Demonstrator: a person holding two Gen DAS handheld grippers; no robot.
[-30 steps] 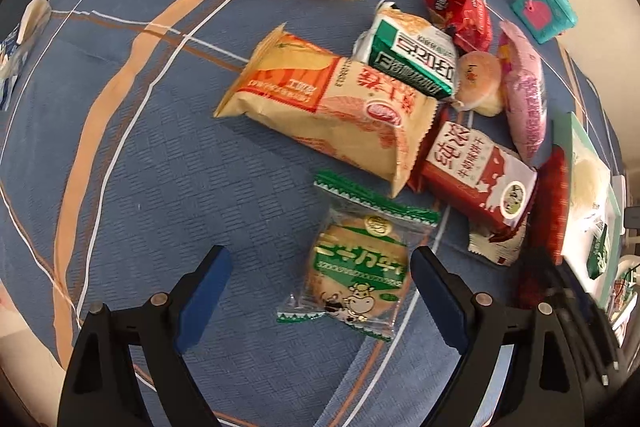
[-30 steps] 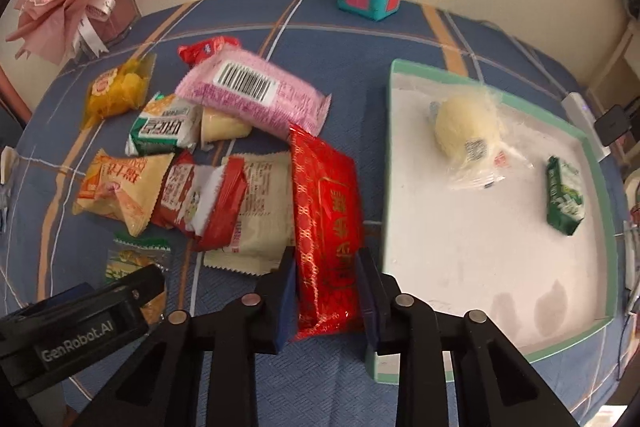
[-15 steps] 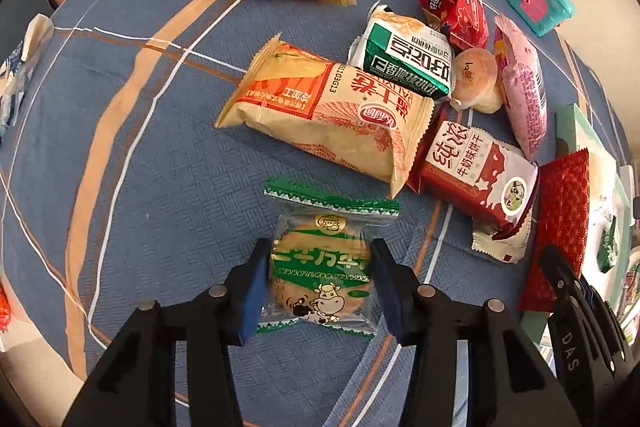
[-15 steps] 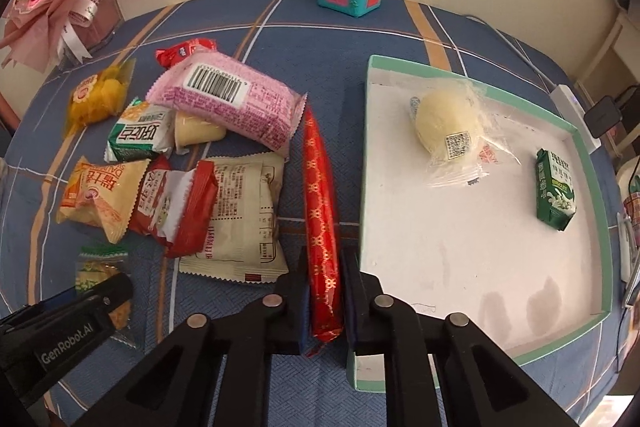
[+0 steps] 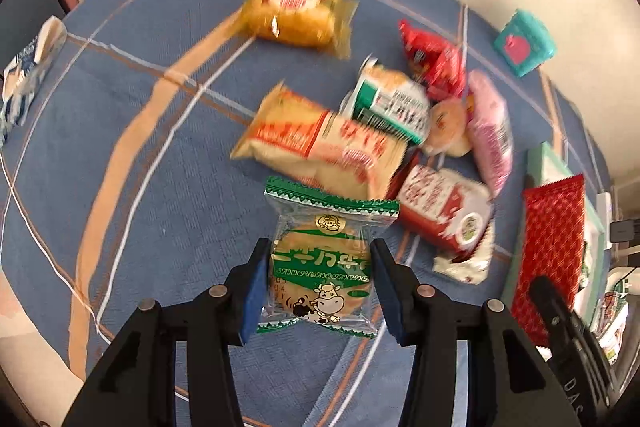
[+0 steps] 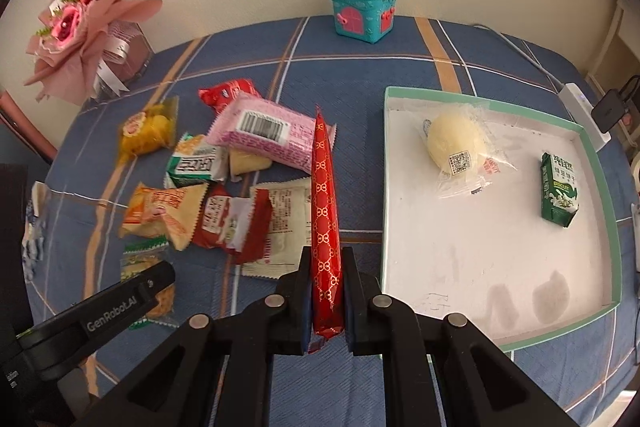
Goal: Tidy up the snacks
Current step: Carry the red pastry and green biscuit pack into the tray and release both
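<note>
My left gripper (image 5: 320, 279) is shut on a green-and-clear cracker packet (image 5: 324, 259) and holds it above the blue cloth. My right gripper (image 6: 327, 301) is shut on a long red patterned snack packet (image 6: 326, 211), held on edge just left of the white tray (image 6: 472, 267); the packet also shows in the left wrist view (image 5: 552, 247). In the tray lie a pale round bun in clear wrap (image 6: 456, 143) and a green biscuit pack (image 6: 560, 195). A pile of snacks lies left of the tray: a pink packet (image 6: 264, 131), a red-and-white packet (image 6: 232, 223), an orange packet (image 6: 164, 215).
A teal toy box (image 6: 364, 9) stands at the table's far edge. A pink flower bouquet (image 6: 80, 35) sits at the back left. A yellow cake packet (image 6: 148, 129) lies apart on the left. A white power strip (image 6: 584, 115) lies right of the tray.
My left gripper has lifted the cracker packet off the cloth and the view has pulled back. My right gripper has raised the red packet further, still on edge.
</note>
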